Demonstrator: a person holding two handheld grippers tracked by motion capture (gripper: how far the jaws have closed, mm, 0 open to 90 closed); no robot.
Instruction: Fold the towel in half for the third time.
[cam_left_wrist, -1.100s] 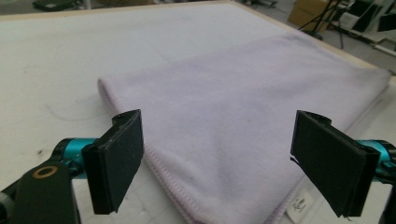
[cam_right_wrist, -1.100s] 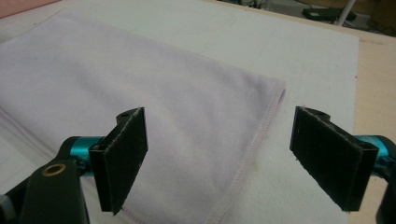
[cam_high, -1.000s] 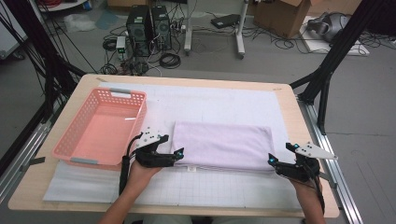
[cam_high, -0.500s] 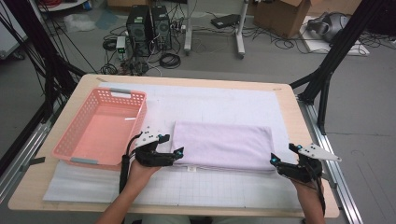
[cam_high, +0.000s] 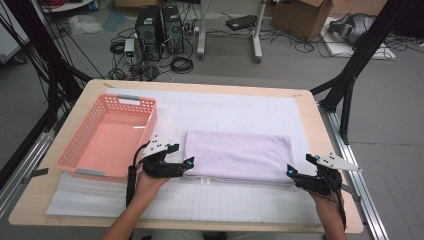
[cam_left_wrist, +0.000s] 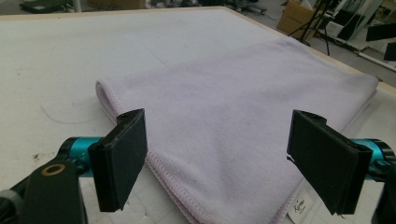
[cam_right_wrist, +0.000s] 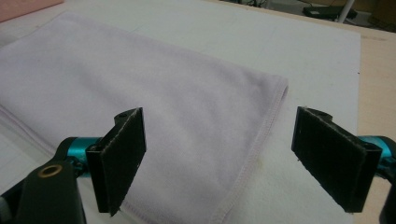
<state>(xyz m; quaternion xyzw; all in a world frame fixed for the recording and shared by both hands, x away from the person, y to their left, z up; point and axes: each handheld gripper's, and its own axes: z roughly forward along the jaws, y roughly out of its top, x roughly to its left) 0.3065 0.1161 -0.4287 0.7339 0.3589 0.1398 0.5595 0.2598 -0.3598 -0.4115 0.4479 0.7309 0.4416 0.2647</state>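
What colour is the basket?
The basket is pink, seen best in the high view.

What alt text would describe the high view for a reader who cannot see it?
A folded pale purple towel lies on a white mat, with open left tongs and right tongs at its near corners. A pink basket stands to the left.

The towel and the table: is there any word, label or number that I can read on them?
None readable. The small white tag at the near edge of the folded towel carries dark script too blurred to read. The basket and the grid mat show no text.
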